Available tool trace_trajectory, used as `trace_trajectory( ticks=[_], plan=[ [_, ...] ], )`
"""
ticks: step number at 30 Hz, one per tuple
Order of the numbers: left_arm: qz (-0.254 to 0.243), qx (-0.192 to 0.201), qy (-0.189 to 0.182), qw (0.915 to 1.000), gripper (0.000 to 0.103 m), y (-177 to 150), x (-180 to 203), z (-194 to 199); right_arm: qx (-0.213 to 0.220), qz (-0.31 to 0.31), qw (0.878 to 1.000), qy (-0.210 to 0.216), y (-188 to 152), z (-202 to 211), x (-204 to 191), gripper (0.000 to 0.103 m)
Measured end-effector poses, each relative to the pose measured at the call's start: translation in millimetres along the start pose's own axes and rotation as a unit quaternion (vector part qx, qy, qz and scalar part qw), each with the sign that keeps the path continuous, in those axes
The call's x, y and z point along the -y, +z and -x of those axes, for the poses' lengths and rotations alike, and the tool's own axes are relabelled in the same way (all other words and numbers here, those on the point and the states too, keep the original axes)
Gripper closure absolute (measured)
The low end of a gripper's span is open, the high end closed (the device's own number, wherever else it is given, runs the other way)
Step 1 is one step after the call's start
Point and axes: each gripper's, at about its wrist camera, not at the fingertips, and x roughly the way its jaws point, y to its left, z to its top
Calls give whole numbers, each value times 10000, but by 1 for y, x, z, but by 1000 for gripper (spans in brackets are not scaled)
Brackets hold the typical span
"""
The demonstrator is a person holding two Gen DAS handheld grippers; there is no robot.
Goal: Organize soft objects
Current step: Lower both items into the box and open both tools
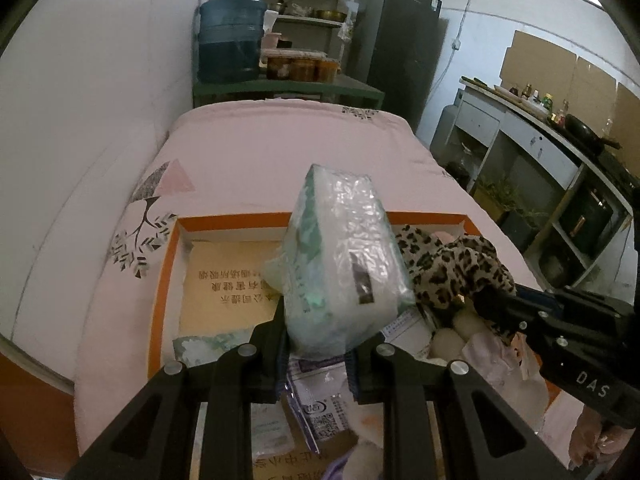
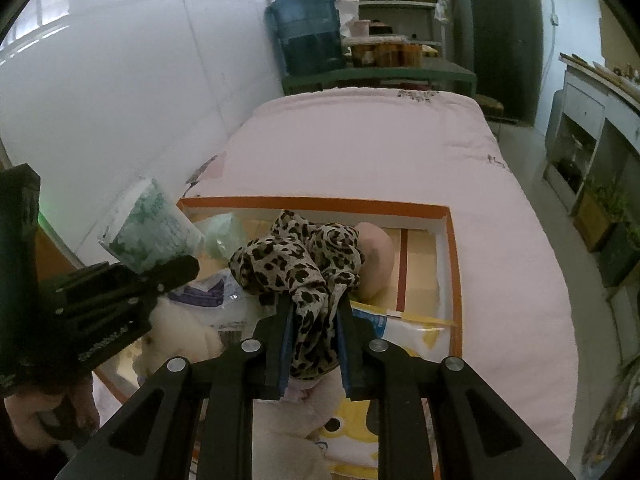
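My left gripper (image 1: pixel 320 320) is shut on a green-and-white tissue pack (image 1: pixel 340 260) in clear wrap and holds it above the orange-rimmed cardboard box (image 1: pixel 168 256). The pack also shows in the right wrist view (image 2: pixel 152 232), with the left gripper (image 2: pixel 160 276) below it. My right gripper (image 2: pixel 314 312) is shut on a leopard-print cloth (image 2: pixel 300 264) and holds it over the box (image 2: pixel 452 240). The cloth (image 1: pixel 452 264) and right gripper (image 1: pixel 492 296) show at the right in the left wrist view.
The box lies on a pink bed (image 1: pixel 280 148) and holds a pink plush (image 2: pixel 376 256), a cream plush (image 2: pixel 180 332), plastic packets (image 1: pixel 320 408) and a yellow-print cloth (image 2: pixel 352 432). A white wall (image 1: pixel 80 120) runs left. A water jug (image 1: pixel 232 36) and shelves stand beyond the bed.
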Motion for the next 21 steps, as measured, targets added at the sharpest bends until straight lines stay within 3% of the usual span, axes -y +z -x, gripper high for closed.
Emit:
trace_trajectory(
  ticks=[6,8,10,13,21],
  plan=[
    [151,-24,-156,9998,77,-1,-5,2,11,8,10000,1,-1,-1,0,80],
    [162,35,-180,9997,66,-2,-5,4,13,37,10000,-19,-2,-1,-1,77],
    [183,123,-212,9995,48,-2,-6,7,22,55,10000,-42,-3,-3,-2,68],
    [210,186,-271,9992,46,-2,-6,10,31,67,10000,-57,-3,-3,-2,55],
    [182,249,-298,9991,45,-4,-3,17,84,104,9999,-105,-4,1,-3,54]
  ],
)
